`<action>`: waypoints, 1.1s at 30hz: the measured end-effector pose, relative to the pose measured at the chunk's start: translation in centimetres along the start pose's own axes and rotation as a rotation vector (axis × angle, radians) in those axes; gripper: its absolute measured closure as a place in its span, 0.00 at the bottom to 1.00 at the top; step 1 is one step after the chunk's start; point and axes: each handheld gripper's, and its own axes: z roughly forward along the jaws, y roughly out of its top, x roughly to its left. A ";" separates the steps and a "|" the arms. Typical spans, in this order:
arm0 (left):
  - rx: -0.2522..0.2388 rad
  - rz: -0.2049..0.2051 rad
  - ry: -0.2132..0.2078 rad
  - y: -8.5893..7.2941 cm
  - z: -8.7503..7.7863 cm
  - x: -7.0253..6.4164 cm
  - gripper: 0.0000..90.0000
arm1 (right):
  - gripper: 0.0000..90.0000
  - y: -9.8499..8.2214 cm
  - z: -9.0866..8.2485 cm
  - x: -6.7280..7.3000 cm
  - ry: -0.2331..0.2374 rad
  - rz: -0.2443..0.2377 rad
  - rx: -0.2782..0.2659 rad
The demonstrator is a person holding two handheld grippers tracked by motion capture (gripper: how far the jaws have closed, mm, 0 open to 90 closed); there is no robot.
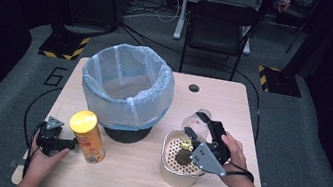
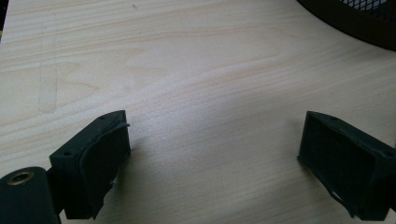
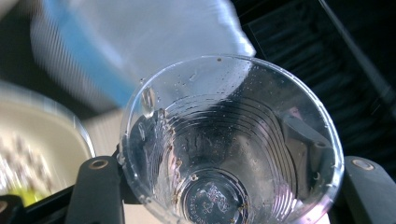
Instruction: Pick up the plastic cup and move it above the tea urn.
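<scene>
Near the left front corner of the worktop, had the left hand-held gripper lying low, jaws spread wide over bare wood and clasping nothing. Had it just beside a yellow-lidded can, apart from it as far as could be told. Found towards the middle a mesh bin, upright, lined with a pale blue bag and open at the top. Further right, found a cream basin with a perforated insert, with dark dregs and a yellow scrap on the holes. Gripped a clear plastic cup in the right hand-held gripper, jaws closed on its sides, and held it tipped above the far rim of the basin, mouth turned away from the hand. Looked drained: droplets and a few dark specks on the wall, no pooled liquid.

Judged the step to be the end of emptying the cup over the strainer. Called next, most likely, for swinging the cup leftward over the bin's mouth, then parting the jaws to drop it. Needed enough lift to clear the bag's rim, and a gentle squeeze to avoid buckling the thin plastic.

Read a large "6" on the floor mat left of the worktop. Made out a red patch on the can's label but no words. Saw a moulded mark in the cup's base, too blurred to read.
</scene>
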 end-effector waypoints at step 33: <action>0.000 0.000 0.000 0.0 0.0 0.0 0.09 | 0.40 -0.6 0.8 -7.7 0.262 1.022 -0.164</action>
